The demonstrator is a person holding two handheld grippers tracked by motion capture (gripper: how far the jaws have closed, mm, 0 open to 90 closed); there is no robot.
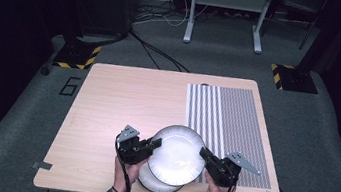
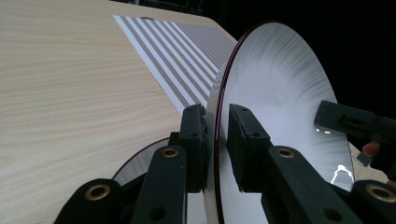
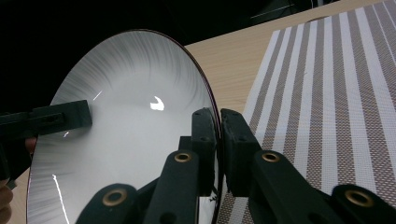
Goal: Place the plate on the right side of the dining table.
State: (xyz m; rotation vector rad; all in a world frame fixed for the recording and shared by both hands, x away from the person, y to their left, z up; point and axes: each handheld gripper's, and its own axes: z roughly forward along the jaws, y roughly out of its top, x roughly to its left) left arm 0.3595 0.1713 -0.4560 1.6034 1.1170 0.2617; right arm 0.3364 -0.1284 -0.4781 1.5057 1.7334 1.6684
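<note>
Basically, both claws were clamped on one white plate [image 1: 176,153], held above the wooden table [image 1: 116,108]. Left gripper [image 1: 155,143] pinched the plate's left rim; in the left gripper view its jaws straddled the dark-edged rim [image 2: 217,121], one pad on each face. Right gripper [image 1: 203,154] had the opposite rim, jaws closed on it the same way in the right gripper view [image 3: 215,140]. Plate sat between the two claws, glossy face up with grey brushed streaks toward the edge. Second plate [image 1: 156,182] lay flat on the table beneath the held one, partly covered, nearer the left claw. Striped placemat [image 1: 227,129] lay flat ahead of the right claw, running away toward the table's far edge, with its near corner under that claw.
</note>
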